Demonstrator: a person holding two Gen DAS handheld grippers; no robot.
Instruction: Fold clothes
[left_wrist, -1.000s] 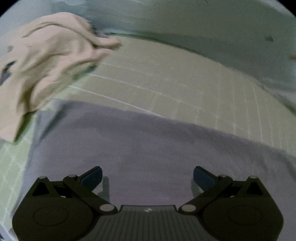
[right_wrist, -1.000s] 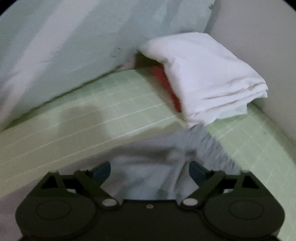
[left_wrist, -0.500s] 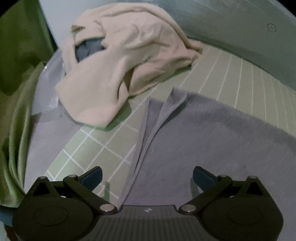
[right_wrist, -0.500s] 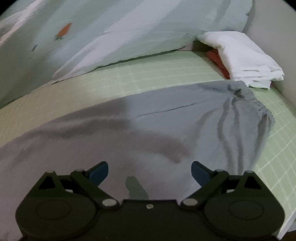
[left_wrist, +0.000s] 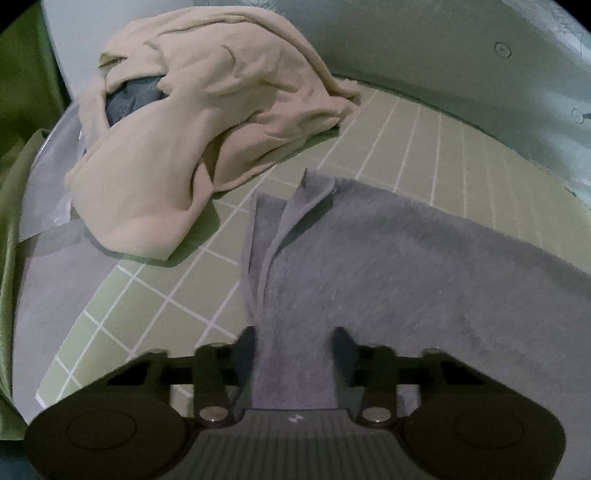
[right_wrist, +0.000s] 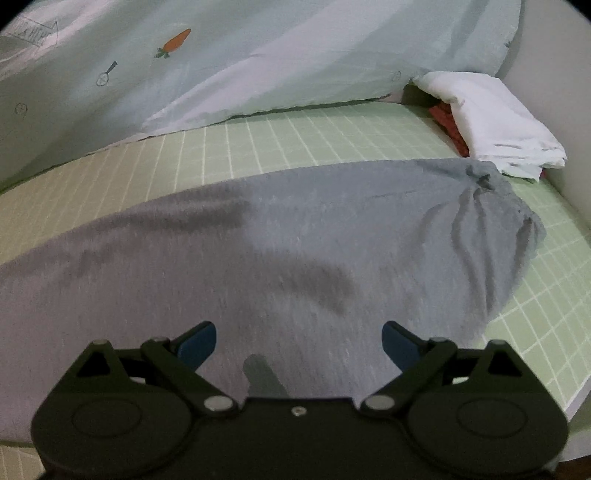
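A grey garment lies spread on the green grid sheet. Its left hem, with a folded flap, runs down between the fingers of my left gripper. The jaws are closing, and the bunched cloth fills the gap between the pads. In the right wrist view the same grey garment stretches across the sheet, its gathered waistband at the right. My right gripper hovers open over its near part, with nothing pinched.
A crumpled beige garment is heaped at the back left over something dark blue-grey. Green fabric hangs at the far left. A folded white cloth on a red one sits at the back right, and pale blue bedding lies behind.
My left gripper slid left to the grey garment's hem and its jaws closed in on it. My right gripper moved back from the white pile, with the waistband now in view.
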